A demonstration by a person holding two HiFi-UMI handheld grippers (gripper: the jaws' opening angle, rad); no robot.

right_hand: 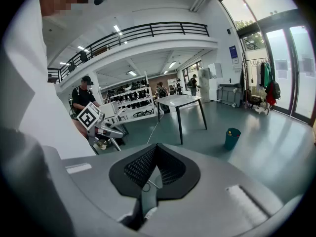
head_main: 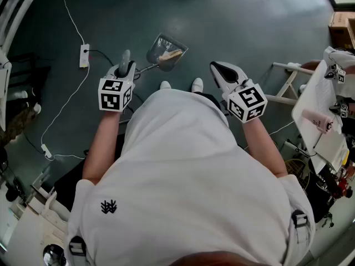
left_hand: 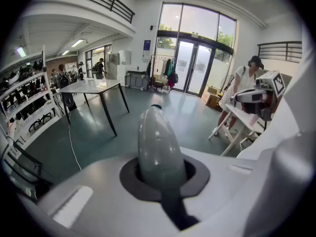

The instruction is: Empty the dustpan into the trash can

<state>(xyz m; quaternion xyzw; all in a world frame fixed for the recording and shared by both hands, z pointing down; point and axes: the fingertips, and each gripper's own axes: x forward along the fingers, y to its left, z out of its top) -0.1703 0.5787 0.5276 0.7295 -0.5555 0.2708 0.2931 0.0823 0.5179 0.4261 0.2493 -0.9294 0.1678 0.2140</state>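
**Grip state.** The left hand-held gripper (head_main: 125,65) is clamped on the grey handle (left_hand: 158,147) of the dustpan (head_main: 166,51). The handle fills the gap between the jaws and projects forward past them. The right hand-held gripper (head_main: 221,70) has its jaws together with nothing between them, and is held free at the person's right side.

**Load position.** The pan sits low, just ahead of the person's shoes (head_main: 197,85), with pale debris inside it. Whether it rests on the floor (head_main: 233,21) or hangs just above it cannot be told.

**Step in hand.** Judged from these views, this is the carry phase. The pan is loaded and gripped but not yet at the bin. A teal trash can (right_hand: 232,138) stands on open floor, well apart from the person, beyond a dark-legged table (right_hand: 180,100).

**Next move.**
- Keep the pan level so the debris does not slide off its open lip.
- Bring the lip over the can's rim before tilting.
- The free gripper could steady the pan or the can.

**Clearances.**
- Ahead: broad, bare floor.
- Left: a corded power strip (head_main: 84,55) lies on the floor, a snag risk for the feet.
- Right: a white folding stand (head_main: 285,85) and a cluttered bench (head_main: 310,93) close off that side.
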